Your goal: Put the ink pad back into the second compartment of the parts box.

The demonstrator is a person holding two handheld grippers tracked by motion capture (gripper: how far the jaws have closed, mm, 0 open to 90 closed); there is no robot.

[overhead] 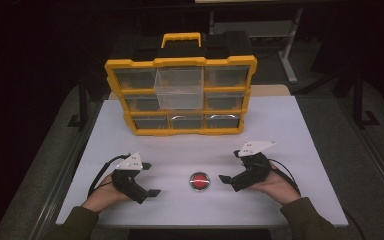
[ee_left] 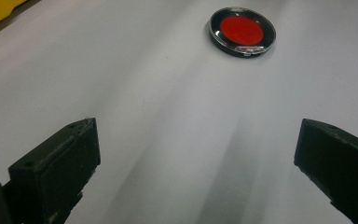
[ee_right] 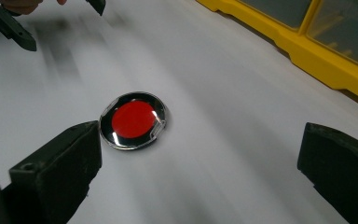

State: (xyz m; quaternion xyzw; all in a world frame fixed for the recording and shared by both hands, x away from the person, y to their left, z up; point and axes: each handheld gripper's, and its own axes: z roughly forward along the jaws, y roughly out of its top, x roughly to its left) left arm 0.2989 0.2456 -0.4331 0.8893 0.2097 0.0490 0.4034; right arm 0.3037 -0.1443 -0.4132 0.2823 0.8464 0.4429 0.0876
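A small round compact [overhead: 199, 181] with a red centre and black rim lies flat on the white table [overhead: 290, 130], near the front middle. It also appears in the left gripper view, compact [ee_left: 242, 31], and in the right gripper view, compact [ee_right: 133, 120]. My left gripper [overhead: 150, 179] rests open to the left of it, jaws wide apart with nothing between them [ee_left: 196, 154]. My right gripper [overhead: 231, 166] is open just to the right of the compact, its jaws spread and empty [ee_right: 198, 161].
A yellow drawer organiser [overhead: 180, 95] with a handle stands upright at the back of the table; one clear drawer [overhead: 179, 87] in its top middle is pulled out. The other gripper [ee_right: 23, 28] shows far off in the right gripper view.
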